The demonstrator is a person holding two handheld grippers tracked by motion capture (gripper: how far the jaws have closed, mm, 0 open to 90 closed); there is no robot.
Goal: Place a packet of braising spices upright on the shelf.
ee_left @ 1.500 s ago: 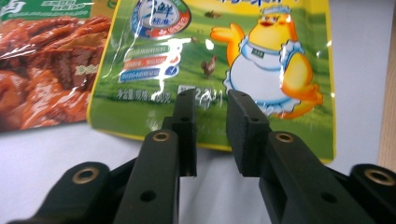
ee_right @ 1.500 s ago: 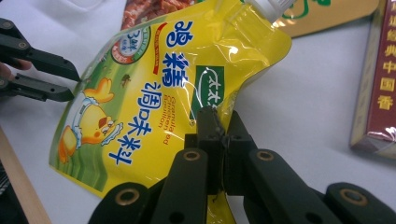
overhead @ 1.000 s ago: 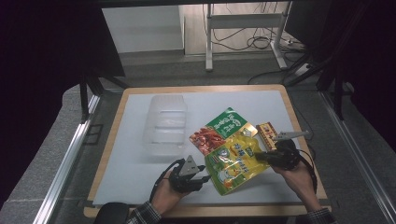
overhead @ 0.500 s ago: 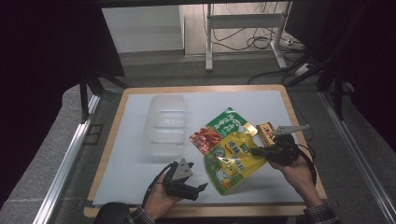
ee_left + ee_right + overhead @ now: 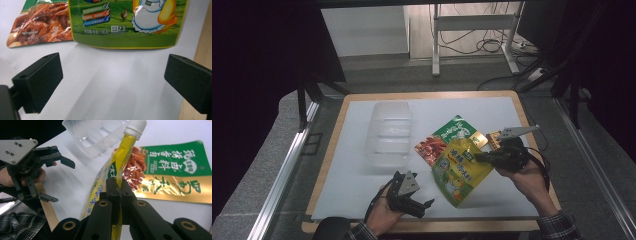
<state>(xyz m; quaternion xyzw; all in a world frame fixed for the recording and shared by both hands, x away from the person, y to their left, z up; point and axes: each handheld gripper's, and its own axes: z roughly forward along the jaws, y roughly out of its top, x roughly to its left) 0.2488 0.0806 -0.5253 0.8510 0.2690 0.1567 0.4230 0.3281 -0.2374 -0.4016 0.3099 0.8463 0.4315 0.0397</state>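
Note:
A yellow spout pouch [image 5: 459, 172] with a white cap [image 5: 136, 126] lies tilted on the white table top [image 5: 352, 185], its upper end raised. My right gripper [image 5: 479, 157] is shut on its side edge just below the spout, seen close up in the right gripper view [image 5: 117, 192]. My left gripper [image 5: 424, 206] sits near the table's front edge, a little left of the pouch's bottom. Its jaws have just been opening and now stand wide with only bare table between them [image 5: 112, 80]. The pouch's bottom edge [image 5: 130, 25] lies just beyond them.
A green, red and gold sachet [image 5: 452, 132] lies flat under the pouch's top. A clear plastic container [image 5: 389, 132] stands to the left of the sachet. A small packet [image 5: 493, 137] lies beside the right gripper. The wooden table rim [image 5: 200, 47] runs close to the left gripper.
The left gripper has opened, come off the pouch's lower corner and drawn back toward the front edge. The right gripper has risen, lifting the pouch's spout end.

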